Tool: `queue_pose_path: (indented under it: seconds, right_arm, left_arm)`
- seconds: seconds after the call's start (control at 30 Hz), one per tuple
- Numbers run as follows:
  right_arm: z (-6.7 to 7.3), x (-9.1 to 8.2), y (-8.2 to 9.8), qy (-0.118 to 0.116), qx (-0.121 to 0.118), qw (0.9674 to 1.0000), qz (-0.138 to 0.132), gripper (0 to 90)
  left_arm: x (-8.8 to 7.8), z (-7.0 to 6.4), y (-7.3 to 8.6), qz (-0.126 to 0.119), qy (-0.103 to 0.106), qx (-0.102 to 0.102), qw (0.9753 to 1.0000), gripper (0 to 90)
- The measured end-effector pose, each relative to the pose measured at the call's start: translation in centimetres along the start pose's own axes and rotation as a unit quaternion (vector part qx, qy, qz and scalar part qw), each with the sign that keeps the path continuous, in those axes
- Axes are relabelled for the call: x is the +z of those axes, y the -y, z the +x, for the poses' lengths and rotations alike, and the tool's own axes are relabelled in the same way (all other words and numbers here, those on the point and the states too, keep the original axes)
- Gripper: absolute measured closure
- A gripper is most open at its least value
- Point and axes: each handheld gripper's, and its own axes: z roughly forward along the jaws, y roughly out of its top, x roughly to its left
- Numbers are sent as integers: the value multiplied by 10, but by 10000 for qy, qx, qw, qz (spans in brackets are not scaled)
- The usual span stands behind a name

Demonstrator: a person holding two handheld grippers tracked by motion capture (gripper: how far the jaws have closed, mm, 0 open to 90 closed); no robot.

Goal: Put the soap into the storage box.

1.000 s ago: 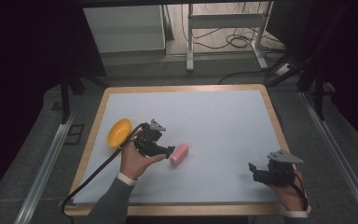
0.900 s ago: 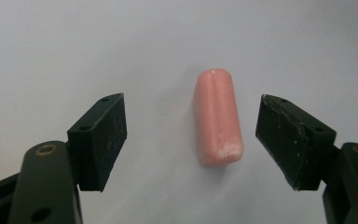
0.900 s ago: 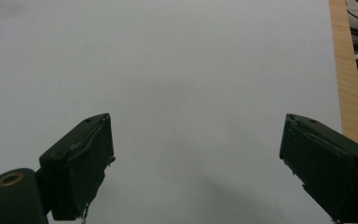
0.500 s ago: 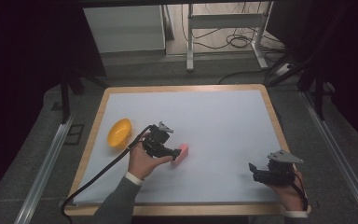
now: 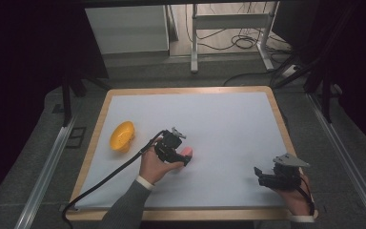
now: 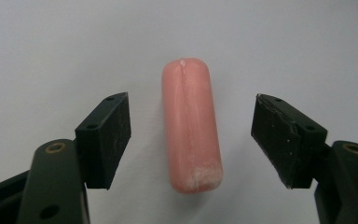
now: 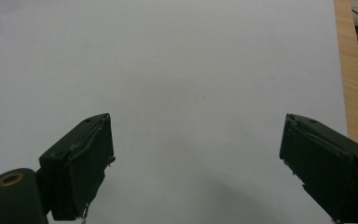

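So far we have only lined up: our left tool [image 6: 191, 135], jaws just narrowing, straddles the pink sausage [image 6: 191, 126] lying mid-worktop [image 5: 228, 119] untouched; gripping and lifting remain. Our right tool [image 7: 196, 168] gapes empty.

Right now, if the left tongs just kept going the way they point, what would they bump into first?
The pink sausage. It lies on the white table sheet between the left tongs, whose jaws have just been closing but stand clear of it on both sides. Going on, they would likely straddle it and meet the sheet.
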Motion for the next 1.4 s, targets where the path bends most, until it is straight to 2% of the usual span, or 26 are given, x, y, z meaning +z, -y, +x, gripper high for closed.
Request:
queue_pose_path:
  seconds: [0.37, 0.67, 0.8, 1.03, 1.4]
  right_arm:
    - [-1, 0, 0, 18, 4, 10000, 20, 96]
    - [-1, 0, 1, 36, 17, 10000, 29, 96]
    - [-1, 0, 1, 44, 17, 10000, 23, 96]
    - [-2, 0, 1, 56, 13, 10000, 26, 96]
    - [-3, -1, 1, 87, 20, 10000, 17, 96]
  left_arm:
    - [21, 1, 0, 167, 30, -137, 9998, 385]
    - [29, 0, 2, 235, 19, -197, 9995, 458]
    - [33, 1, 3, 303, 4, -204, 9993, 518]
    - [33, 2, 4, 281, -31, -223, 9994, 596]
    - [28, 4, 4, 219, 62, -169, 9996, 600]
